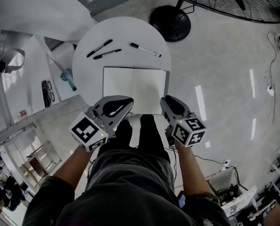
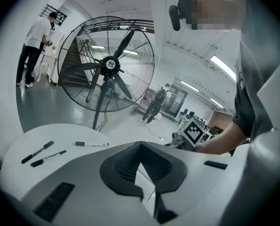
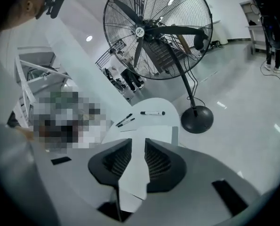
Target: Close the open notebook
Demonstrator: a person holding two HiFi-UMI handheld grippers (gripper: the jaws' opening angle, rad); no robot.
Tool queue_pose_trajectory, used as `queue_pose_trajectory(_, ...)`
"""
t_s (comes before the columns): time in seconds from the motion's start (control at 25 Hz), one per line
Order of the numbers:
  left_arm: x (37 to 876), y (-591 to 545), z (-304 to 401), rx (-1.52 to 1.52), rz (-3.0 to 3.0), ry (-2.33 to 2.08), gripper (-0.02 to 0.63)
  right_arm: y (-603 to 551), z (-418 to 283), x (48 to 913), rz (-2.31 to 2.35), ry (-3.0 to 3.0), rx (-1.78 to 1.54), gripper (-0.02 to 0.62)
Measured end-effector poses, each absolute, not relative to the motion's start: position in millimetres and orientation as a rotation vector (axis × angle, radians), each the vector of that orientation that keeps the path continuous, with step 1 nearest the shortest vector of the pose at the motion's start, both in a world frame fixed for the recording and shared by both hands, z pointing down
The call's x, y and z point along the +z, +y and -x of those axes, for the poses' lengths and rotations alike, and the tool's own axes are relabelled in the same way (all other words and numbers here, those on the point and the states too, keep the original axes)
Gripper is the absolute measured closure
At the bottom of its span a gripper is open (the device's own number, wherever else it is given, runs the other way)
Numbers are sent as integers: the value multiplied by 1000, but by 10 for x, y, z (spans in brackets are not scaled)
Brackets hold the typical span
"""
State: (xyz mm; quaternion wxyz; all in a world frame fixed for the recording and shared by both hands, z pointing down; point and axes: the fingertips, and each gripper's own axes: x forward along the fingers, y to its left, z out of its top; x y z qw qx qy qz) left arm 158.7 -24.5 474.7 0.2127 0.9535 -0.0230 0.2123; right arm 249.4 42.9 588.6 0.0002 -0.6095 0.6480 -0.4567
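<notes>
Both grippers hang at the near edge of the open notebook, neither one touching it.

The notebook (image 1: 134, 83) lies flat and spread on the round white worktop (image 1: 90, 46), towards its 6 o'clock side, with three pens (image 1: 108, 54) beyond it at 12 o'clock. The left gripper (image 1: 129, 101) sits off the book's 7 o'clock corner, tips together and empty. The right gripper (image 1: 165, 100) is at the 5 o'clock corner, jaws a little apart with nothing pinched; only page and worktop show through the gap. The book looks light, with thin floppy pages and probably a stiffer cover. My guess is the cover's outer edge at 3 or 9 o'clock is the best hold, swung over the spine, since loose leaves could buckle or crease.
</notes>
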Motion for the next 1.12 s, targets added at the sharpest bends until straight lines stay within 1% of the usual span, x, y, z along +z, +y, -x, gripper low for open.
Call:
queue_pose_trajectory(0.48,5052,-106,-1674,659,-2606,-39,598,692,-2532,6528,1940,1961,-1566,444)
queue_pose_trajectory(0.72,5141,-59,-1721,681,-2595,-28,598,810,-2485,6787,1914,1942,-1644,404)
queue_pose_trajectory(1.12,5298,2,-1773,706,-2580,-20,598,880,-2388,7000,1778,1875,-1709,366)
